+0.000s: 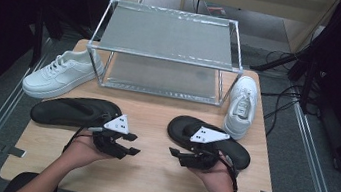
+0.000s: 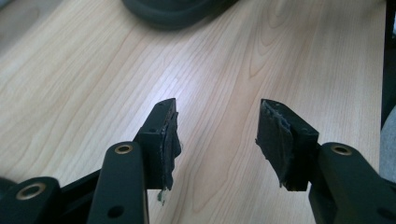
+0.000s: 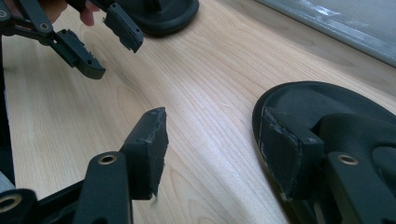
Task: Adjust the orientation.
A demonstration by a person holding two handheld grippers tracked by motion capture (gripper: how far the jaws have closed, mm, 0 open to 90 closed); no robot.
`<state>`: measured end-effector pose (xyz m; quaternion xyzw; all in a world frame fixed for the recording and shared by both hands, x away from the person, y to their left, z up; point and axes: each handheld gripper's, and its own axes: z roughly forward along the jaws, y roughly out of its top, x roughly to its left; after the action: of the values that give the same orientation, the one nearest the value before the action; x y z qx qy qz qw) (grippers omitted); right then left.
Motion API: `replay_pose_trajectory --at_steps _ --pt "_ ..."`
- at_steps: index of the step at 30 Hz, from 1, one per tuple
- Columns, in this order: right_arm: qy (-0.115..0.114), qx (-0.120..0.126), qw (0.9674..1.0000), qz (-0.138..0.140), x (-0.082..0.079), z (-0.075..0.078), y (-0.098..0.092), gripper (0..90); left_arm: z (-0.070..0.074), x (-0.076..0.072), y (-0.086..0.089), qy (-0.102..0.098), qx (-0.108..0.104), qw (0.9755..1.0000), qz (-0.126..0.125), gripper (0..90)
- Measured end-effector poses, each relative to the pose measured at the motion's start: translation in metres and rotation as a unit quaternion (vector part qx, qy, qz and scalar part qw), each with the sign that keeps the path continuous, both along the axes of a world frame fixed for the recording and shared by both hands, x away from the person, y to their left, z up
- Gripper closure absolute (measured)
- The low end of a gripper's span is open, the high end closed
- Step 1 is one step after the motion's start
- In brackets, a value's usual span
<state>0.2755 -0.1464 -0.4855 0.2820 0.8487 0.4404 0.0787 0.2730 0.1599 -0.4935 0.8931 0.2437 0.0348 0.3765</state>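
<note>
Nearest the high camera, at the bottom of the frame, two forearms come in and the hands hold the tongs low over the front of the wooden bench (image 1: 147, 173). The left tongs (image 1: 132, 142) sit left of centre, their tips aimed toward the middle of the frame; the right tongs (image 1: 174, 152) sit right of centre, tips pointing back at them, with bare wood between the two. Both stand open with nothing between the jaws. In the left gripper view the left tongs (image 2: 215, 133) spread wide over plain wood grain. In the right gripper view the right tongs (image 3: 212, 140) likewise gape.

Two black slippers lie on the bench. The left black slipper (image 1: 73, 111) lies lengthwise in the lower-left middle of the high view, just behind the left hand. The right black slipper (image 1: 189, 129) lies slantwise under and behind the right hand; in the right gripper view it (image 3: 317, 105) sits just beside the right-hand jaw, whether touching I cannot tell.

Further up the frame a two-tier metal shoe rack (image 1: 165, 50) stands at the back centre of the bench. A white sneaker (image 1: 63, 73) rests at its left, another white sneaker (image 1: 242, 106) at its right.
</note>
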Motion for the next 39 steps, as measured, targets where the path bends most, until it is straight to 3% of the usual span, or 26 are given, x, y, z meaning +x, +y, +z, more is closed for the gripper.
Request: replay_pose_trajectory --at_steps 3,6,10,17,23,39 --pt "0.004 0.000 1.0000 -0.004 0.001 -0.001 -0.002 44.6 -0.001 0.001 0.002 0.000 -0.001 1.0000 0.007 43.3" --pt "0.000 -0.002 1.0000 -0.008 0.001 -0.001 -0.003 45.6 -0.001 0.003 0.005 0.011 -0.010 0.9998 0.015 42.0" --pt "0.000 -0.001 1.0000 -0.009 0.000 0.000 -0.003 46.5 0.001 0.004 0.007 0.012 -0.001 0.9999 0.010 41.4" --pt "0.006 0.006 1.0000 -0.003 0.000 0.000 -0.001 46.7 0.004 0.005 0.013 0.013 -0.011 0.9998 0.011 39.7" --pt "0.004 0.012 0.9999 -0.009 0.001 0.002 -0.003 44.8 0.005 0.005 0.016 0.006 -0.005 0.9999 0.014 38.0" --pt "0.011 -0.004 0.9998 0.015 0.006 0.000 0.007 45.4 0.010 0.001 0.034 0.011 -0.018 0.9987 0.045 36.5"
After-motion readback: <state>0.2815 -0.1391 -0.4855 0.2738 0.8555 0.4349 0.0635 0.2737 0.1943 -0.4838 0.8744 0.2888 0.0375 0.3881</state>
